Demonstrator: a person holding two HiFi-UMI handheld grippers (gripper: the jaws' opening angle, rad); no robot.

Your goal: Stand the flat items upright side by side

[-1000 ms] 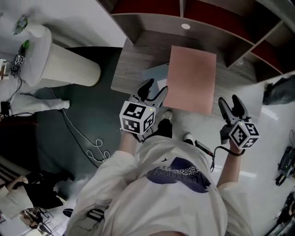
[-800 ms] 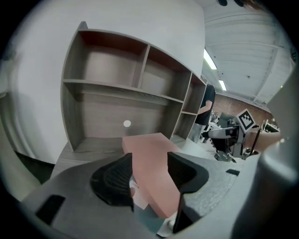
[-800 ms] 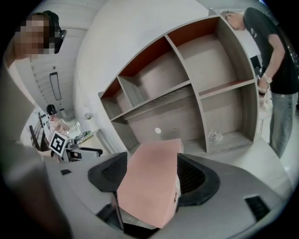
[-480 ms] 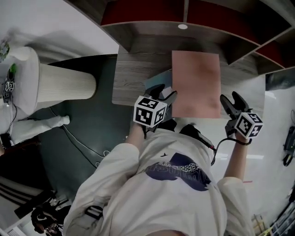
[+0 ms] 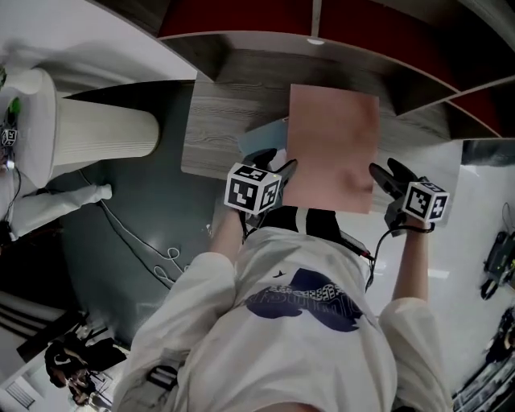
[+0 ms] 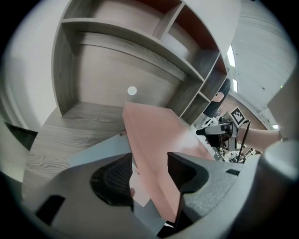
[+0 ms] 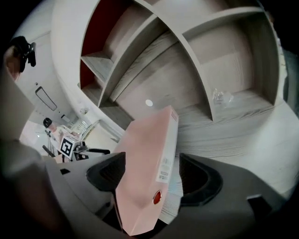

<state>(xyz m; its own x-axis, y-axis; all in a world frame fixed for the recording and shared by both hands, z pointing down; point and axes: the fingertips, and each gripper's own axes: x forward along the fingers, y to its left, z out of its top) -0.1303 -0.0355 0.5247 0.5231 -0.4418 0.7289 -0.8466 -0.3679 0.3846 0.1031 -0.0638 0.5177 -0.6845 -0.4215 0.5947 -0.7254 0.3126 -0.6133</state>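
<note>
Nothing stands upright yet. The pink file box point(image 5: 334, 145) lies on its broad face on the wood-grain bottom board point(image 5: 225, 121) of the shelf unit point(image 5: 241, 20), on top of a blue-grey folder point(image 5: 261, 141). In the left gripper view a white sheet point(image 6: 140, 186) also shows between the two. So the stack has to be split and each piece tipped onto an edge, which I judge to be the whole job ahead.

The left claw point(image 5: 276, 165) is at the box's near left corner, jaws apart with the pink edge between them and no clear pinch. The right claw point(image 5: 388, 173) straddles the near right corner. Its jaws are apart too, with a gap showing beside the labelled spine, so neither claw has a firm hold.

The bay behind the box looks bare except for a small crumpled clear scrap point(image 7: 222, 97) one compartment over. The upright dividers and the low shelf overhead limit how the box can swing up. On the floor to the left are a white ribbed column point(image 5: 105, 129) and a loose cable point(image 5: 145, 241), well apart from the work
</note>
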